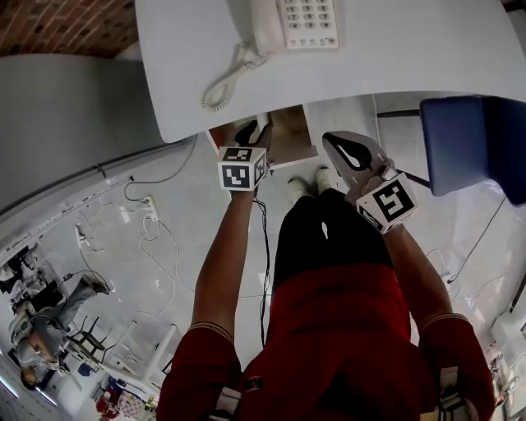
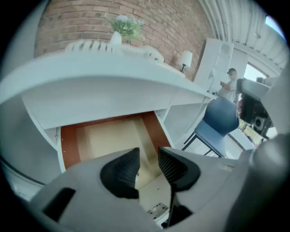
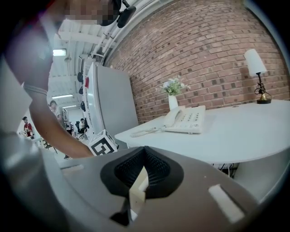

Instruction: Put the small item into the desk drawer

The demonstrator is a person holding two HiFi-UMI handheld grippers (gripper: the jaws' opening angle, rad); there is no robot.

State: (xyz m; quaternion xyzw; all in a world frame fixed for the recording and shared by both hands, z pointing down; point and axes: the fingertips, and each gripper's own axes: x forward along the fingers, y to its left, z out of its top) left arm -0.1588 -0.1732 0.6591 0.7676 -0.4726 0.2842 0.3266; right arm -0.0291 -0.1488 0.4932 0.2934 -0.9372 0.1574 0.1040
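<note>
The desk drawer (image 1: 289, 138) stands pulled out under the white desk (image 1: 394, 66); its pale wooden floor (image 2: 108, 138) lies bare. My left gripper (image 1: 248, 131) hovers just over the drawer's near left corner. In the left gripper view its pads (image 2: 123, 168) stand apart with nothing between them. My right gripper (image 1: 355, 154) is held to the right of the drawer, in front of the desk edge. It (image 3: 144, 171) is shut on a small cream item (image 3: 137, 190) that sticks out between the black pads.
A white telephone (image 1: 300, 23) with a coiled cord sits on the desk. A blue chair (image 1: 464, 144) stands close on the right. Cables (image 1: 152, 230) trail over the floor at the left. A vase (image 3: 173, 100) and a lamp (image 3: 256, 72) stand at the brick wall.
</note>
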